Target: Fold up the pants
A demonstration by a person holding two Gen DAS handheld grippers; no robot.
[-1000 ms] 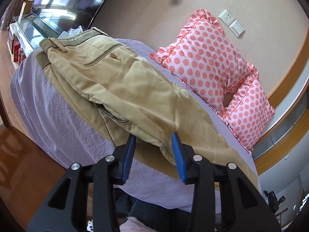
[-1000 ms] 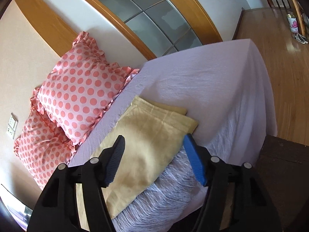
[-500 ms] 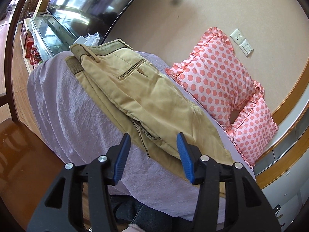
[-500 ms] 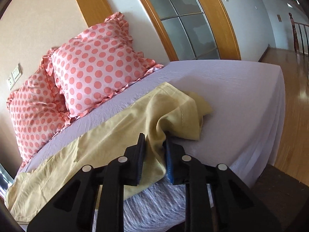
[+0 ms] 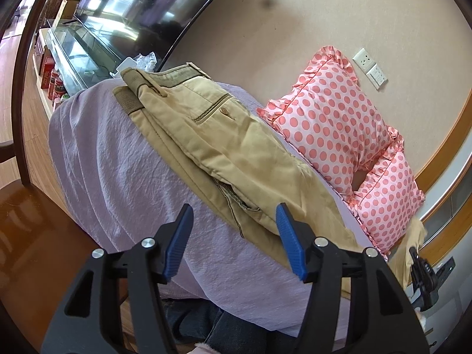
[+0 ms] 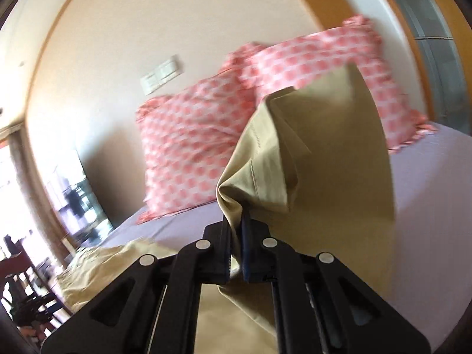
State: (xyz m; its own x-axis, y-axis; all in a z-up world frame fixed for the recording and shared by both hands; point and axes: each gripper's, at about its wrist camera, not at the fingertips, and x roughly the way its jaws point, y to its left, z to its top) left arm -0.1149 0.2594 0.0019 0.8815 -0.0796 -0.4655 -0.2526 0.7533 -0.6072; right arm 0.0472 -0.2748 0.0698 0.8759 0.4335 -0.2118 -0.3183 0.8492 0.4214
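The left tongs point(image 5: 234, 236) hang released over the near edge of the table point(image 5: 124, 177), which is draped in a wrinkled lilac cloth. Their blue pads point(image 5: 287, 244) stand wide apart, and nothing lies between them. Just ahead of these tongs lie the tan pants point(image 5: 206, 135), folded lengthwise with one leg stacked on the other. The waistband with its belt loops is at the far end, away from the tongs, and a buttoned back pocket faces up. The seat and crotch seam lie nearest, just beyond the pad tips and not touching them. The legs run off to the right of the left tongs.

To the right and beyond the pants, two pink polka-dot pillows point(image 5: 333, 124) lean against the beige wall, beneath a white wall socket point(image 5: 365, 60). Far ahead and to the left of the left tongs is a dark television point(image 5: 141, 3) above a glass-fronted cabinet point(image 5: 73, 56).

The right tongs point(image 6: 236, 233) are clenched on the cuff end of the pants point(image 6: 309, 177). The fabric is pinched between the closed pads and lifted off the table, billowing upward and forward in front of the pillows. This view is blurred. Below and to the left of the right tongs, the rest of the tan cloth lies along the lilac surface. In the left wrist view, the right tongs appear at the far right edge with the raised tan hem above them.
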